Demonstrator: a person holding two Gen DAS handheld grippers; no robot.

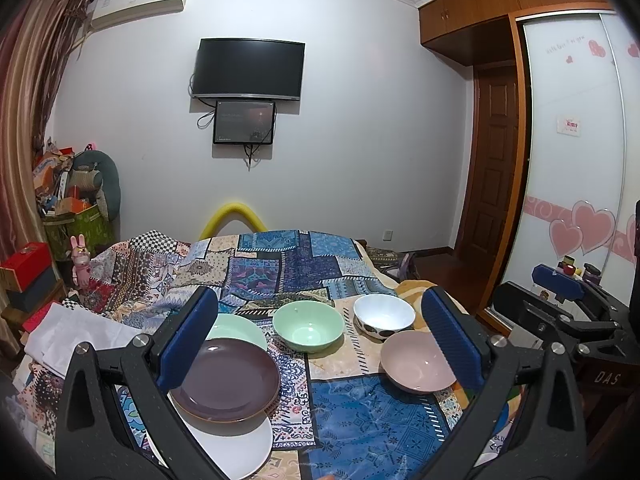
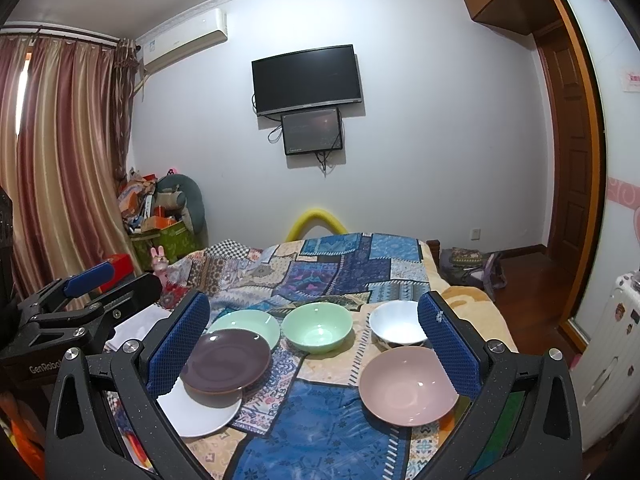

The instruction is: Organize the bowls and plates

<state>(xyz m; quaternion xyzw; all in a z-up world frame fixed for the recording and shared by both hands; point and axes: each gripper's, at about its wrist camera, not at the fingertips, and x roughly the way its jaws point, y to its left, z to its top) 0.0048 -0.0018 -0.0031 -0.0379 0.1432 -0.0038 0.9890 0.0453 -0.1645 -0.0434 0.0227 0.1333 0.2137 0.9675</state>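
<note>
Plates and bowls are sitting on the patchwork bedspread near its front edge, and we are looking over them from both wrist cameras. Toward the front-left corner three plates are overlapping — the purple plate is lying on top, covering part of the white plate in front of it and part of the pale green plate behind it. Toward the middle the green bowl is standing upright and apart from the plates. Further right the white spotted bowl is standing upright, and the pink bowl is sitting just in front of it, closer to the right edge; we cannot tell whether those two are touching.

We are holding the left gripper above the front edge with its blue pads spread wide and nothing between them. The right gripper is hovering beside it — its jaws are likewise wide apart and gripping nothing.
</note>
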